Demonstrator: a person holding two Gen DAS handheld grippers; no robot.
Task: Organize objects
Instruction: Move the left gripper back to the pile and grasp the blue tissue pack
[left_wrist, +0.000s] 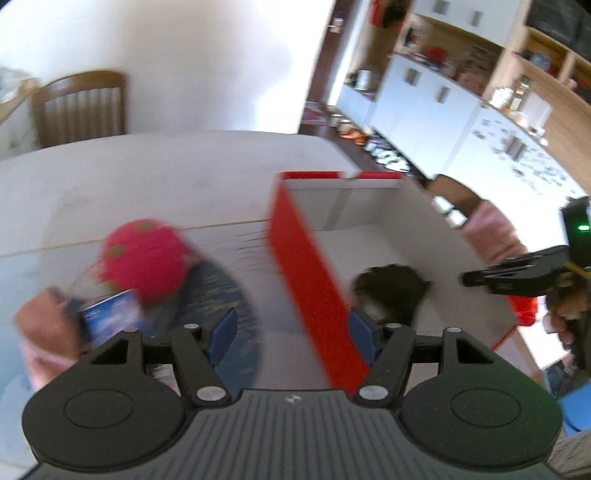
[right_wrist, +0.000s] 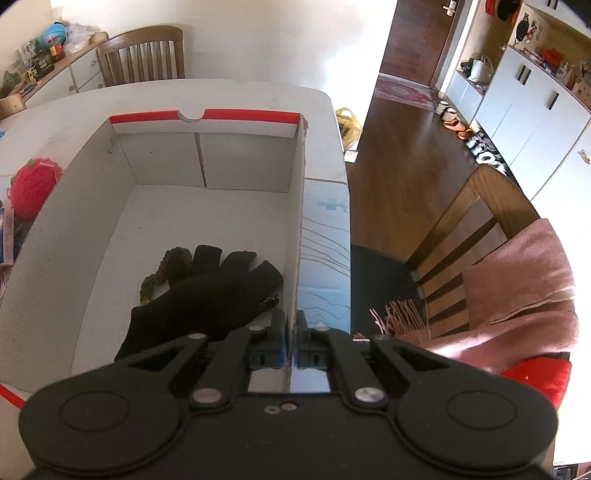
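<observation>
An open red and white cardboard box (right_wrist: 92, 206) stands on the white table (right_wrist: 221, 92). A black glove (right_wrist: 207, 295) and a coiled dark cord (right_wrist: 162, 273) lie on its floor. My right gripper (right_wrist: 291, 332) is shut on the box's right wall. My left gripper (left_wrist: 291, 332) is open and straddles the box's red left wall (left_wrist: 306, 266), blurred. Left of the box lie a red knitted hat (left_wrist: 144, 254), a blue booklet (left_wrist: 110, 317) and pink cloth (left_wrist: 37, 325). The right gripper shows in the left wrist view (left_wrist: 480, 277).
A wooden chair (right_wrist: 472, 229) with a pink scarf (right_wrist: 517, 288) stands right of the table. Another chair (right_wrist: 144, 55) stands at the far side. A sideboard with clutter (right_wrist: 48, 44) is at the back left, cupboards (right_wrist: 524, 99) at the right.
</observation>
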